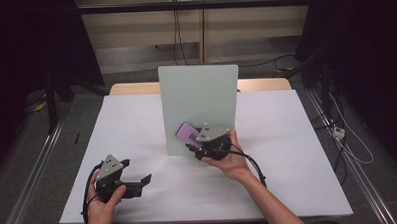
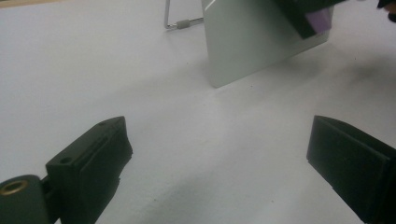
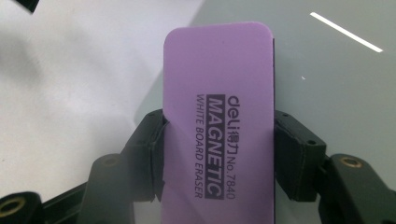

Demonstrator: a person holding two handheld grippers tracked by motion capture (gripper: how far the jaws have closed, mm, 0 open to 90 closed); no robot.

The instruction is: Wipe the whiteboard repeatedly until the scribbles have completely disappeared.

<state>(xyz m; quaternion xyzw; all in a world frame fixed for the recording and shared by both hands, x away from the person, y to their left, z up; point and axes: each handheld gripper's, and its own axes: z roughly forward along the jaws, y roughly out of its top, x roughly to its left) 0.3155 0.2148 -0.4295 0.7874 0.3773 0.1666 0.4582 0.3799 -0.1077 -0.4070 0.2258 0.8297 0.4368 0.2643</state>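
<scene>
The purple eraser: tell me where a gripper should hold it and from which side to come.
Grip the eraser across its two long, flat, parallel edges near one end, coming in along its length, as the right gripper holds it now. That narrow width fits between the jaws, and the far end stays free to press flat against the upright board.

We see a purple eraser (image 3: 219,116) with black printed letters and a dark band with purple letters at the frame centre. The board (image 1: 198,99) behind is pale grey-green. The bench (image 1: 127,134) is white, and both tongs (image 3: 219,154) (image 2: 224,168) are black.
</scene>
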